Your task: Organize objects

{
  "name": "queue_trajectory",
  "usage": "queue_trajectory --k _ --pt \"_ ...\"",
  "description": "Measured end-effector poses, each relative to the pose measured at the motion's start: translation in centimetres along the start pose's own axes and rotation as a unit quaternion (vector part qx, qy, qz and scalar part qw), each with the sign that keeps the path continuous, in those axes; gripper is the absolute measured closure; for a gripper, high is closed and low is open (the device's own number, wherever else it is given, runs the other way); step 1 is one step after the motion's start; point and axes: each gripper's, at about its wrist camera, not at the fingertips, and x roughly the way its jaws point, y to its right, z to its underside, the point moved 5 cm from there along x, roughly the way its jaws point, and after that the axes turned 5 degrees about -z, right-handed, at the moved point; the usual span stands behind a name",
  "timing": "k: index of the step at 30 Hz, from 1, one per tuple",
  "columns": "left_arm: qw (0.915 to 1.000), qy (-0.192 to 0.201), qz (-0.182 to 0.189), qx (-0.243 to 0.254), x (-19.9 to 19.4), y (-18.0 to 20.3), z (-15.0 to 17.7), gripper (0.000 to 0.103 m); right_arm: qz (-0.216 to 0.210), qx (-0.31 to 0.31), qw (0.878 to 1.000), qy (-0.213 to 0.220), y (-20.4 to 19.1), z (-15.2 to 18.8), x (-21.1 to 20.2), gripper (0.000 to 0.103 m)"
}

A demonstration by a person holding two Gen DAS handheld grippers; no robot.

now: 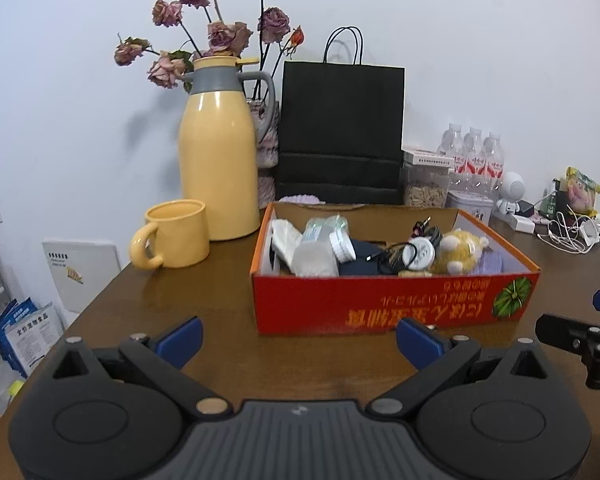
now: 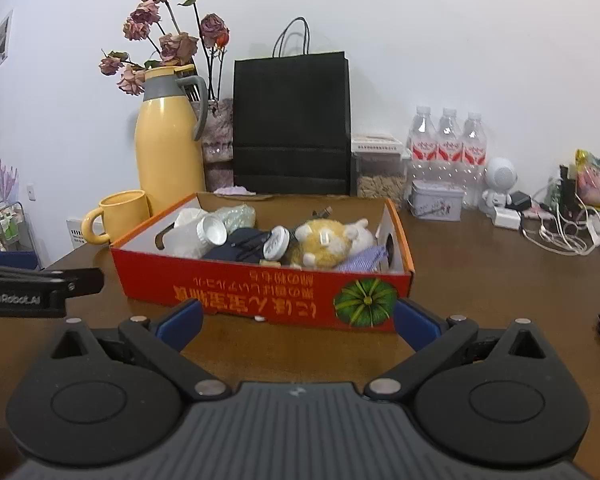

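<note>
Red box sits mid-table, already packed — plush toy, white jars, cables, all inside, so sorting looks nearly done. I hold both grippers low, just short of its front wall: left gripper and right gripper level, jaws spread wide, empty — ready to straddle or nudge the box.

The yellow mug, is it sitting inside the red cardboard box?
No, the yellow mug stands on the table outside the red cardboard box, beside the yellow thermos jug.
</note>
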Motion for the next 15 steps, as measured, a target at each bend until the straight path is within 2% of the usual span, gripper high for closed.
queue_trajectory --k 7,15 --pt "1.0000 -0.005 -0.002 0.004 -1.8 -0.1 0.9 0.000 0.000 0.013 1.000 -0.018 -0.1 1.2 -1.0 0.000" --pt "0.9999 -0.014 0.000 0.001 -2.0 -0.4 1.5 0.000 -0.004 0.009 1.000 -0.022 -0.9 1.3 -1.1 0.000"
